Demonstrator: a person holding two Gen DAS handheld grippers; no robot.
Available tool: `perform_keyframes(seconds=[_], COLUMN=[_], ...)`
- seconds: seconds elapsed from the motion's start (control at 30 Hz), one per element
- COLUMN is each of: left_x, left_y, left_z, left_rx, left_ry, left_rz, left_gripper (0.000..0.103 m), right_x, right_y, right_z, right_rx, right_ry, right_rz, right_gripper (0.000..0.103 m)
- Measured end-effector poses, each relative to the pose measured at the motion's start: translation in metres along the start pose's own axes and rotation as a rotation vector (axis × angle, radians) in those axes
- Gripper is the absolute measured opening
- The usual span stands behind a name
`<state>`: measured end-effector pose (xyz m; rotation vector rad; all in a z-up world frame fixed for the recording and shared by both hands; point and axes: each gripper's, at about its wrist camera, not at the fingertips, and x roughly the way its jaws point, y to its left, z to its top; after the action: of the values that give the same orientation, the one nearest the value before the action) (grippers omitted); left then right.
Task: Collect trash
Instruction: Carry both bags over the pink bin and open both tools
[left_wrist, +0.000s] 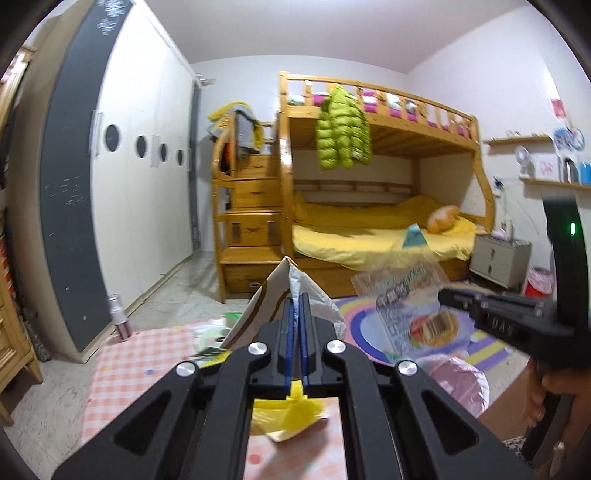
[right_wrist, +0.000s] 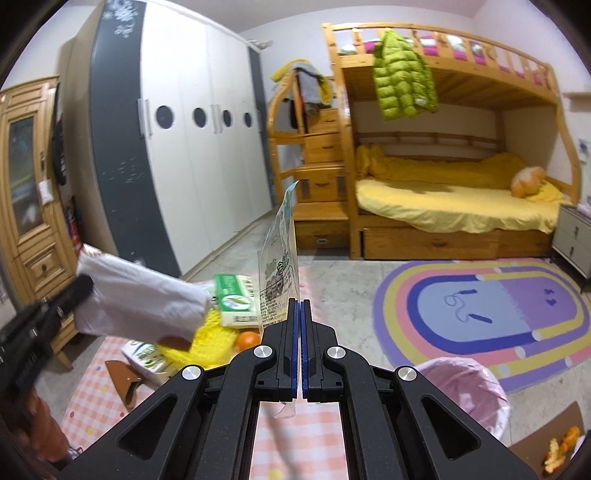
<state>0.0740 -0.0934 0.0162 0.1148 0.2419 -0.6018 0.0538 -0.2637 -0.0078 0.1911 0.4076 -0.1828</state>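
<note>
Both grippers have jaws pressed together, the left gripper (left_wrist: 298, 306) pinching a white-and-yellow wrapper (left_wrist: 295, 284) and the right gripper (right_wrist: 299, 314) a clear printed packet (right_wrist: 282, 258) (thin, slippery film), so either could slip out before reaching the pink-lined bin (right_wrist: 469, 391) below

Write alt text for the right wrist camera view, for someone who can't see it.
The right tongs are shut on a clear printed wrapper standing upright above a pink checked mat. At left, the left tongs hold a crumpled white bag; a pink-lined bin sits lower right, with a wooden bunk bed behind.
</note>
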Motion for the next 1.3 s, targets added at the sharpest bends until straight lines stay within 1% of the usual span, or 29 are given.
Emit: perform_keyframes(seconds=[0.13,0.3,0.33,0.53,0.67,0.83,0.87,0.9,0.93,0.97,1.0,1.03,1.07,1.1,1.23,1.3], left_x=[0.016,0.046,0.05,0.092,0.122,0.155,0.161,0.166,0.169,0.171,0.173,0.173,0.172,0.17,0.165,0.159], left_y=[-0.033,-0.078,-0.085,-0.143,-0.172,-0.193,-0.196,-0.197,-0.198,-0.198,-0.198,-0.197,-0.195,-0.193,-0.183,-0.172], left_z=[-0.005,-0.015,-0.019,-0.038,-0.051,-0.067,-0.069,-0.071,-0.073,-0.075,-0.076,-0.077,-0.077,-0.076,-0.066,-0.061], left_rx=[0.039,0.081,0.09,0.16,0.182,0.163,0.159,0.156,0.152,0.15,0.149,0.146,0.14,0.139,0.121,0.104], left_ry=[0.025,0.08,0.09,0.18,0.258,0.352,0.366,0.379,0.388,0.398,0.405,0.404,0.4,0.397,0.379,0.366], left_rz=[-0.059,-0.141,-0.155,-0.243,-0.291,-0.342,-0.347,-0.353,-0.36,-0.363,-0.362,-0.36,-0.362,-0.362,-0.331,-0.301], left_gripper=[0.001,0.001,0.001,0.001,0.001,0.001,0.001,0.002,0.004,0.014,0.021,0.035,0.039,0.039,0.042,0.044], right_x=[-0.013,-0.015,-0.014,-0.002,0.007,0.02,0.021,0.023,0.027,0.03,0.032,0.033,0.033,0.032,0.027,0.022], right_y=[-0.029,-0.062,-0.072,-0.123,-0.154,-0.185,-0.19,-0.194,-0.2,-0.204,-0.206,-0.209,-0.211,-0.211,-0.209,-0.203], right_z=[0.0,-0.015,-0.022,-0.056,-0.073,-0.089,-0.091,-0.093,-0.096,-0.097,-0.1,-0.101,-0.102,-0.103,-0.099,-0.093], right_rx=[0.039,0.036,0.039,0.088,0.131,0.174,0.18,0.188,0.202,0.211,0.222,0.229,0.235,0.239,0.26,0.262], right_ry=[0.003,0.032,0.05,0.141,0.19,0.236,0.243,0.25,0.263,0.271,0.277,0.28,0.279,0.276,0.269,0.257], right_rz=[-0.055,-0.18,-0.215,-0.34,-0.395,-0.433,-0.434,-0.432,-0.425,-0.423,-0.414,-0.412,-0.416,-0.417,-0.396,-0.38], right_gripper=[0.001,0.001,0.001,0.001,0.001,0.001,0.002,0.006,0.006,0.008,0.017,0.029,0.032,0.035,0.035,0.035])
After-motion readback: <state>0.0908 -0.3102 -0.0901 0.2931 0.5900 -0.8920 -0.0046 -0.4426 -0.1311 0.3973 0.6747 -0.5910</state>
